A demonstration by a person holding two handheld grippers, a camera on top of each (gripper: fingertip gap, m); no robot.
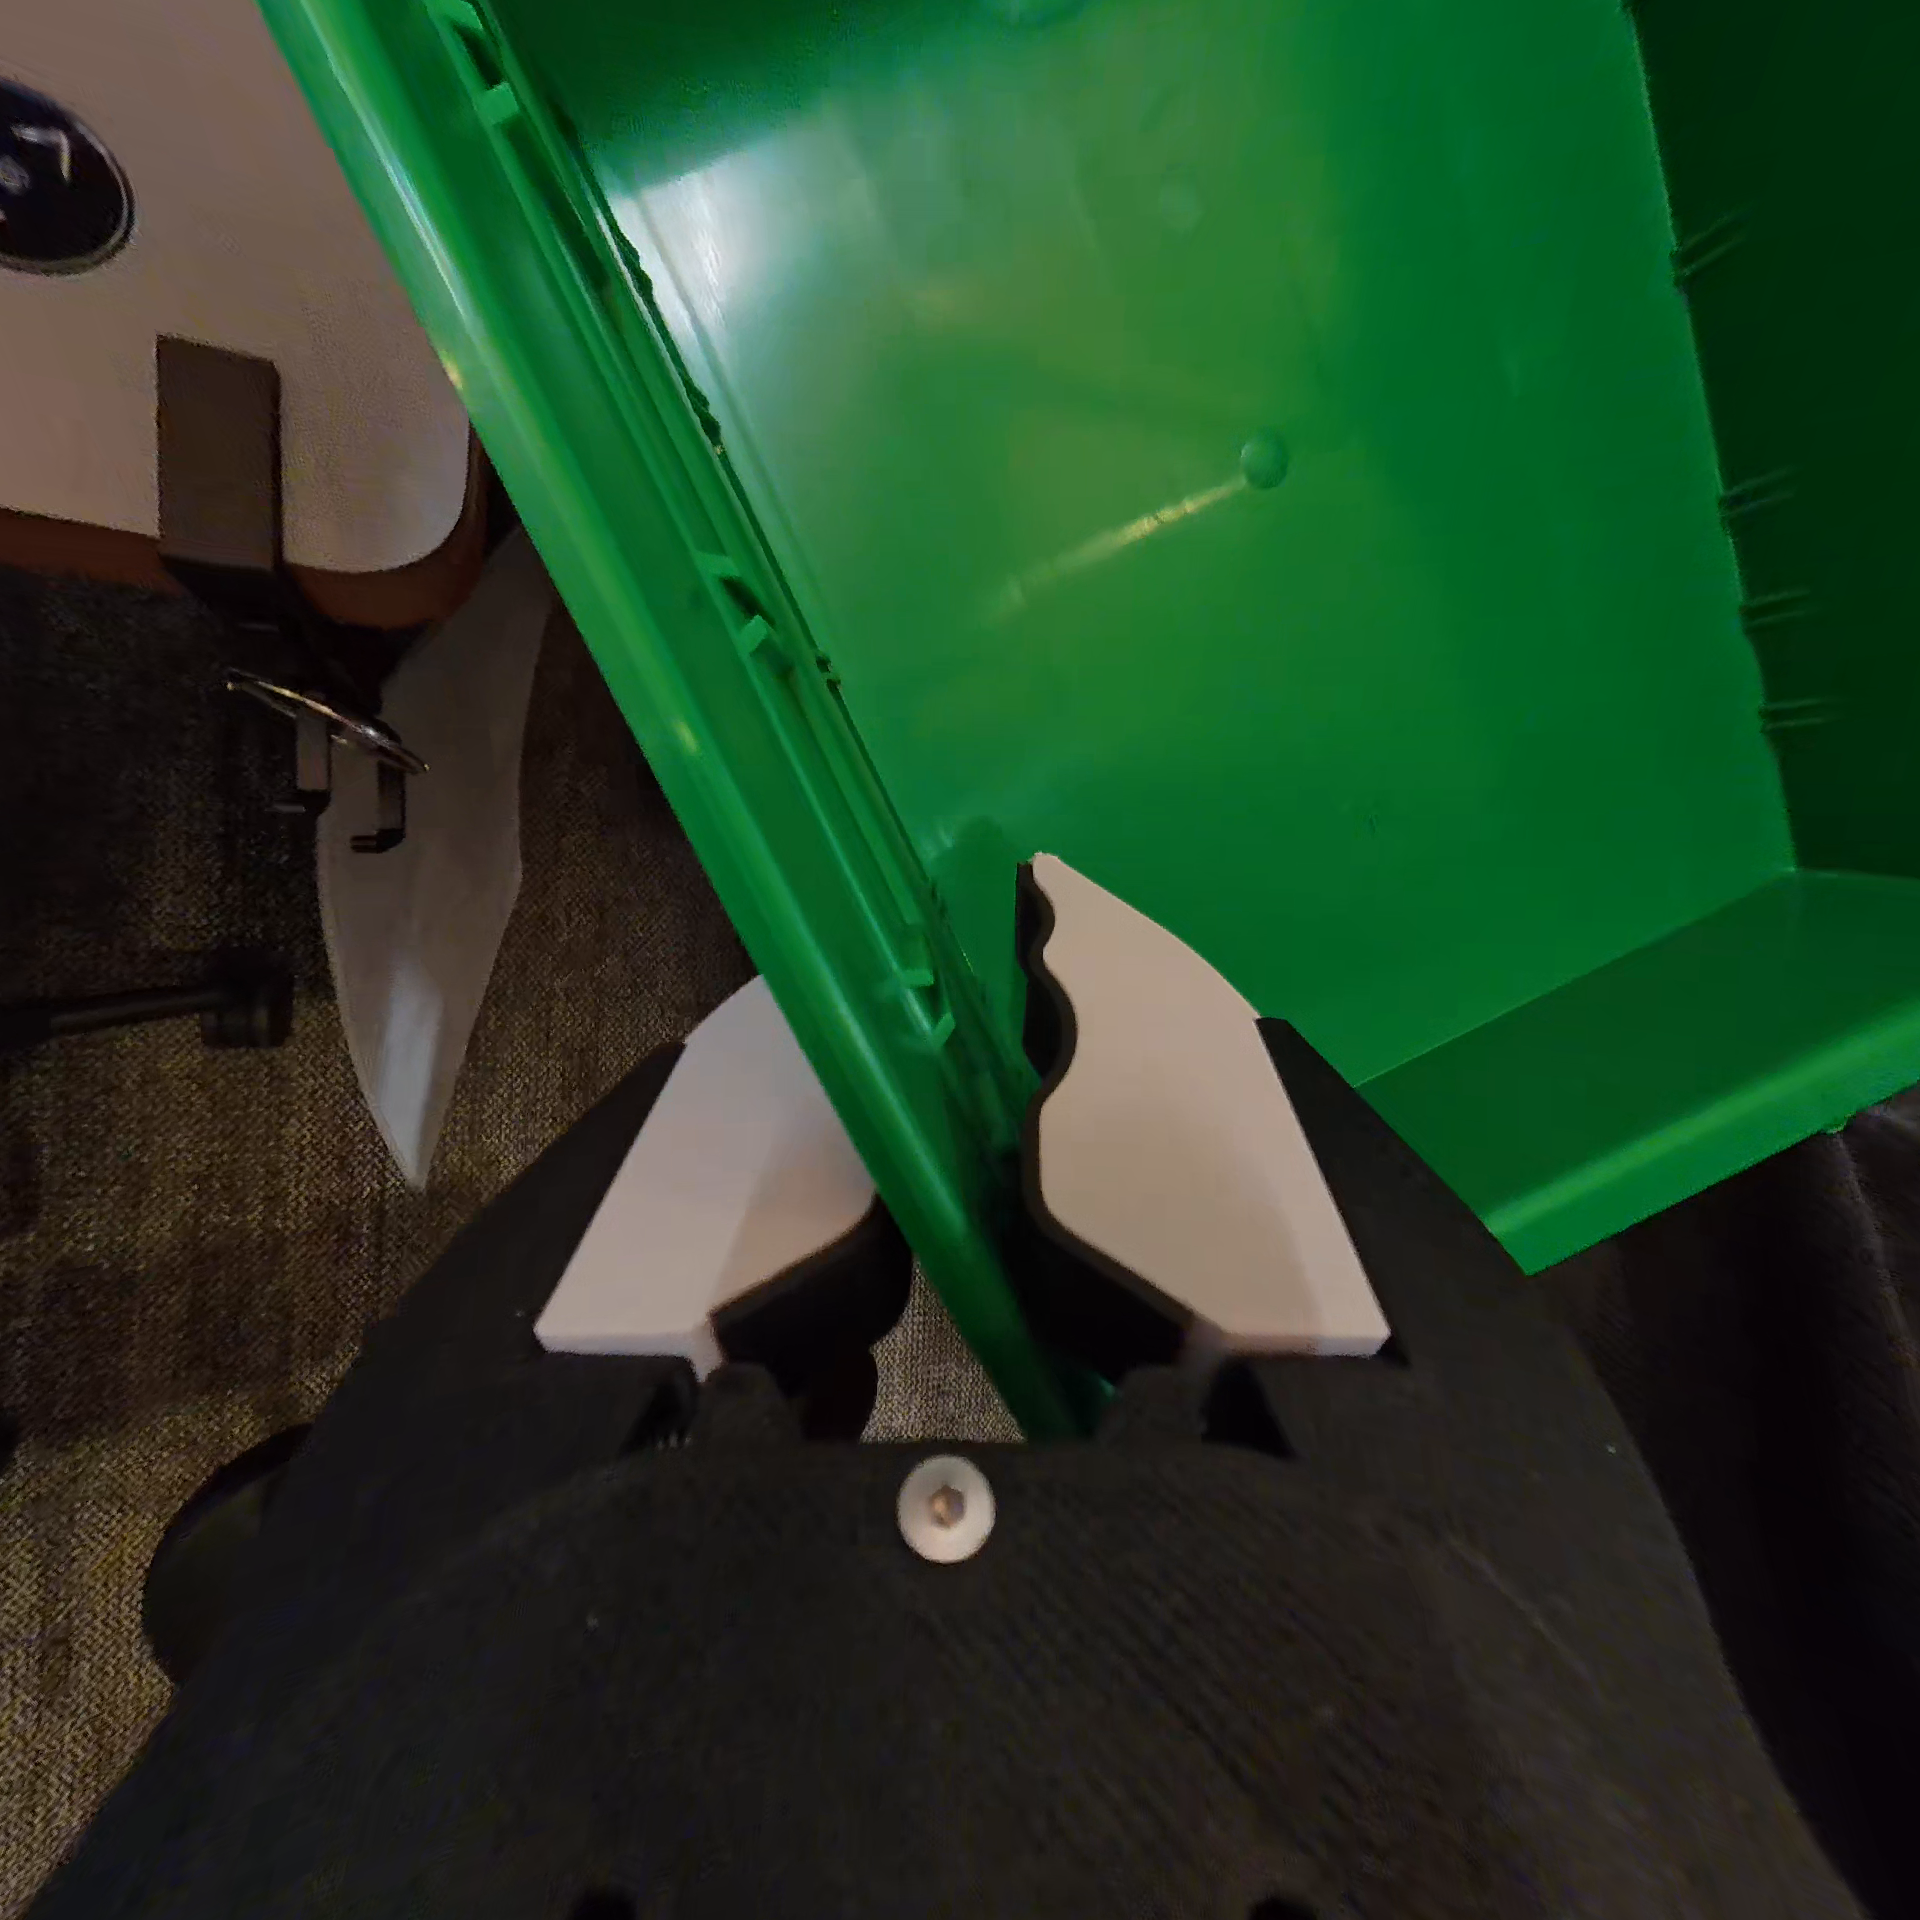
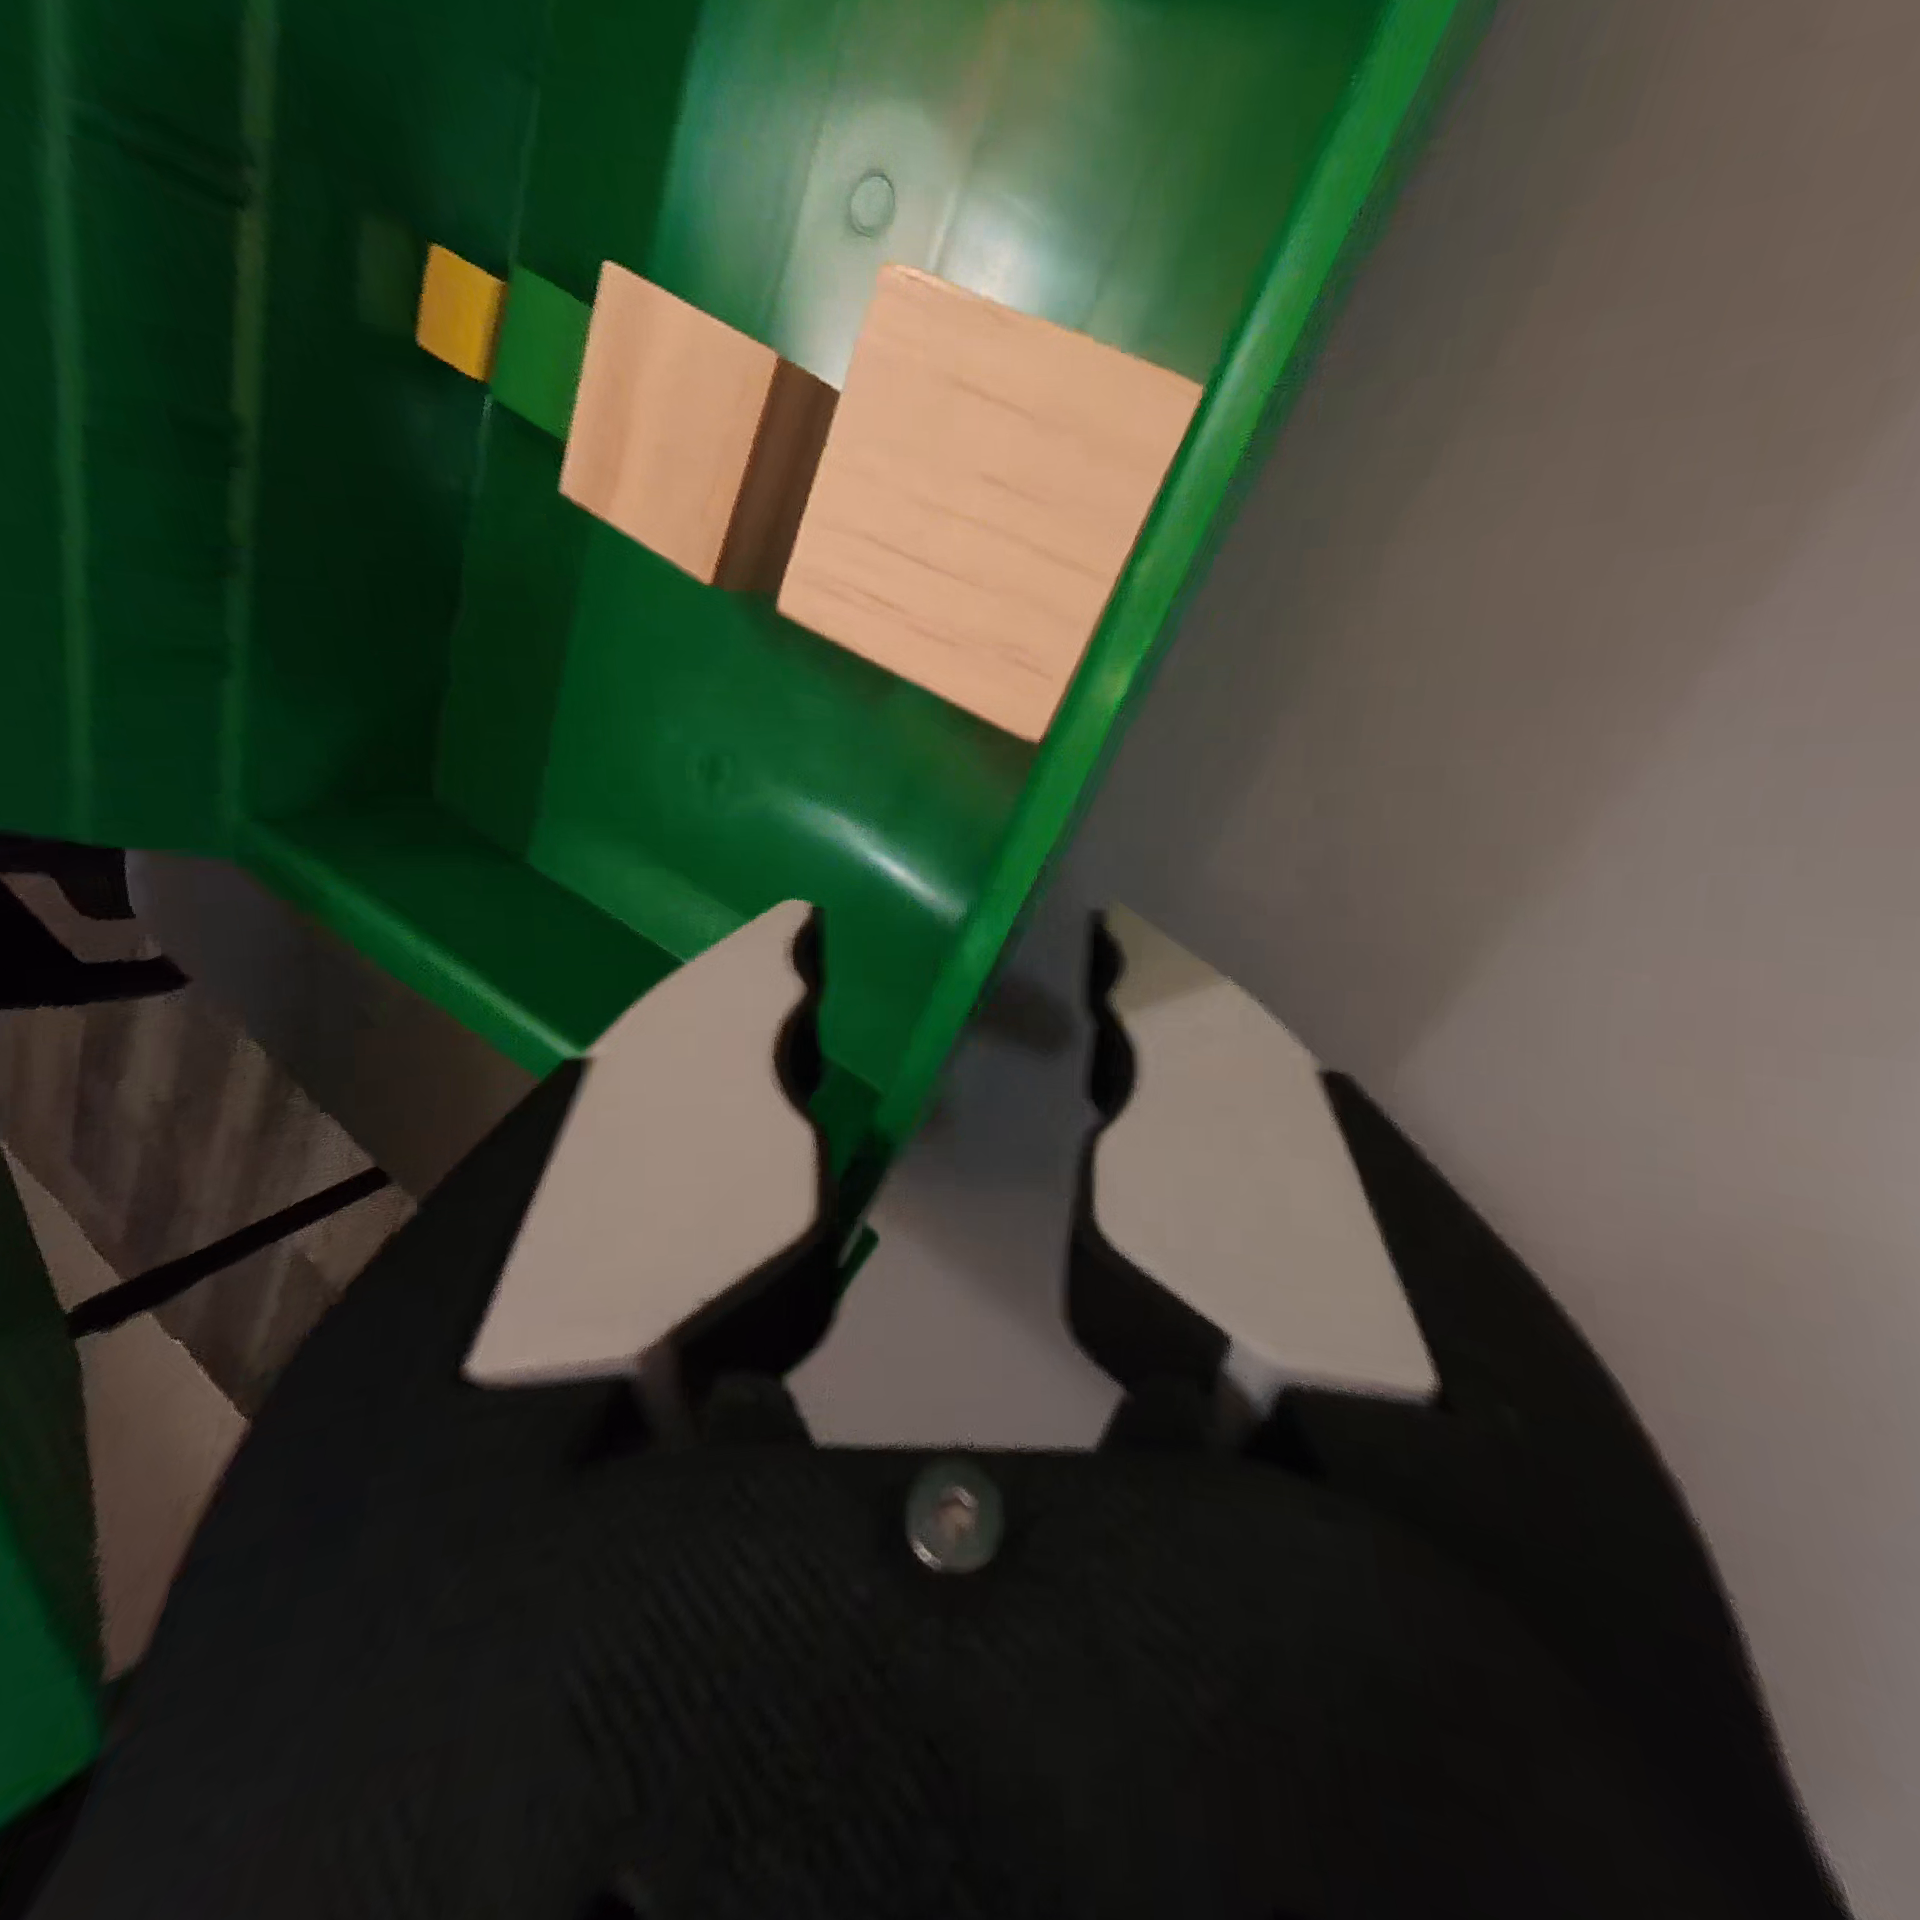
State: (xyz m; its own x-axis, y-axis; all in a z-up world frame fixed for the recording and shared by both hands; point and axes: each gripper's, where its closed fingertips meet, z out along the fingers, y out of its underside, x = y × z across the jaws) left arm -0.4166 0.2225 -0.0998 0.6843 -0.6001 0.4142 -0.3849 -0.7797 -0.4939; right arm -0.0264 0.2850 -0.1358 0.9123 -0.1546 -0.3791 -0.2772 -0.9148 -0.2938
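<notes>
A green plastic bin point(image 1: 1195, 468) is held tilted above the floor. My left gripper point(image 1: 925, 966) is shut on its left wall and ribbed rim, with one white finger point(image 1: 1164, 1122) inside and the other outside, its tip hidden behind the rim. In the right wrist view the bin point(image 2: 727, 810) holds two pale wooden blocks point(image 2: 987, 499) point(image 2: 665, 416), a small yellow block point(image 2: 457, 312) and a green block point(image 2: 540, 348). My right gripper point(image 2: 951, 935) straddles the bin's right wall; the inner finger point(image 2: 686, 1122) touches the wall and the outer finger stands apart from it.
In the left wrist view a white table point(image 1: 208, 312) with a dark oval object point(image 1: 62, 177) lies to the left, over grey carpet point(image 1: 156, 1195) with a black chair base point(image 1: 239, 1008). A plain pale surface point(image 2: 1558, 727) fills the right of the right wrist view.
</notes>
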